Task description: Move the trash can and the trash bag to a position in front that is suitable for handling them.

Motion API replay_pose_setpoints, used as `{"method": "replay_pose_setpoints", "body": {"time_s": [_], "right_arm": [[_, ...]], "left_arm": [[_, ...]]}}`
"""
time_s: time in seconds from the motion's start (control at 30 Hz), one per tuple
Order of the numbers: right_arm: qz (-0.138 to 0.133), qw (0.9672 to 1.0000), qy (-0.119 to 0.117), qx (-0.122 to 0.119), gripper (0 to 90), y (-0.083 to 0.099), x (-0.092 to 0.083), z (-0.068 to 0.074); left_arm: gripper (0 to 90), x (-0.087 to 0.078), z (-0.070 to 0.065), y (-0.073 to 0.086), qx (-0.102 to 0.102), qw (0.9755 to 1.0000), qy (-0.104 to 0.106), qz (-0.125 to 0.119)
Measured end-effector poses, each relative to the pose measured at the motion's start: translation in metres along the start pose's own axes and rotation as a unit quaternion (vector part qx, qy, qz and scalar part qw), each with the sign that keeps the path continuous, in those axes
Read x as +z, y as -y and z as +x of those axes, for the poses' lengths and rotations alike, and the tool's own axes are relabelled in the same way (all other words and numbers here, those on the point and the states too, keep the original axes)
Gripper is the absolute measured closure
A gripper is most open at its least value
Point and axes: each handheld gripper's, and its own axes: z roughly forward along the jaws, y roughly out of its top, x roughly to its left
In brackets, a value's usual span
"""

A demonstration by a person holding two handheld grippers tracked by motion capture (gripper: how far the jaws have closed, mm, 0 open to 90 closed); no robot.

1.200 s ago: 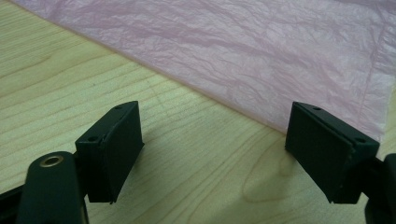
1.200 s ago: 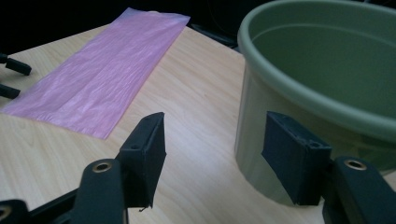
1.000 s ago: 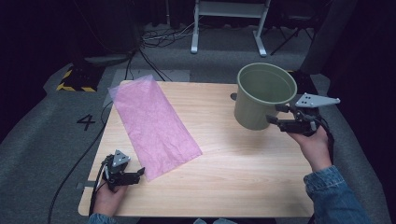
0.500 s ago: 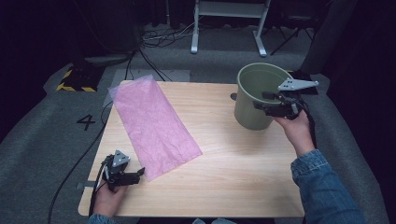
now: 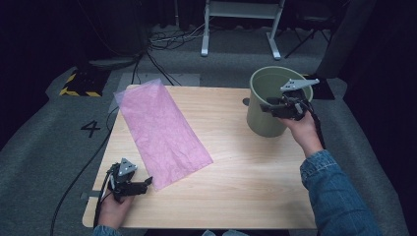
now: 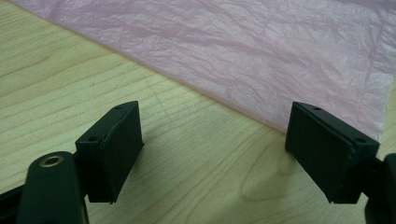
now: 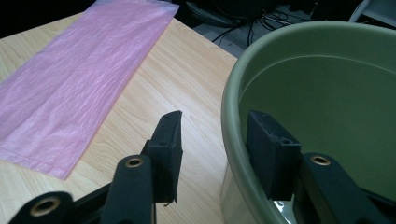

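Right claw (image 5: 268, 107): it has moved in from the bench's right edge since a second ago and now straddles the near rim of the green bucket (image 5: 263, 123); its jaws have just been closing, one inside the wall and one outside, with a gap left on the outer side, so they are not yet pressing on the rim
Bucket: upright at the far right of the bench (image 5: 236, 182), in the same spot as before; in the right gripper view the rim (image 7: 233, 140) runs between the two jaws
Left claw (image 5: 147, 183): unmoved at the near left corner, jaws wide apart over bare wood, nothing between them
Pink bag (image 5: 162, 130): flat and slantwise on the left half, unchanged; its near edge (image 6: 280, 84) lies just beyond the left claw's jaws
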Motion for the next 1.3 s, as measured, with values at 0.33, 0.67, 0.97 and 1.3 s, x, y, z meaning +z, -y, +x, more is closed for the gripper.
{"method": "replay_pose_setpoints", "body": {"time_s": [0.33,0.67,0.97,1.3], "right_arm": [[-0.004,0.9991,-0.038,-0.018,57.0,0.004,-0.007,0.024],[-0.015,0.9944,-0.090,-0.055,56.5,0.011,-0.017,0.078],[-0.018,0.9911,-0.114,-0.066,56.5,0.019,-0.028,0.109],[-0.020,0.9840,-0.152,-0.092,56.4,0.027,-0.043,0.149]], "left_arm": [[18.7,0.000,0.000,0.000,0.000,1.0000,0.000,0.000],[18.7,0.000,0.000,0.000,0.000,1.0000,0.000,0.000],[18.7,0.000,0.000,0.000,0.000,1.0000,0.000,0.000],[18.7,0.000,0.000,0.000,0.000,1.0000,0.001,-0.001]]}}
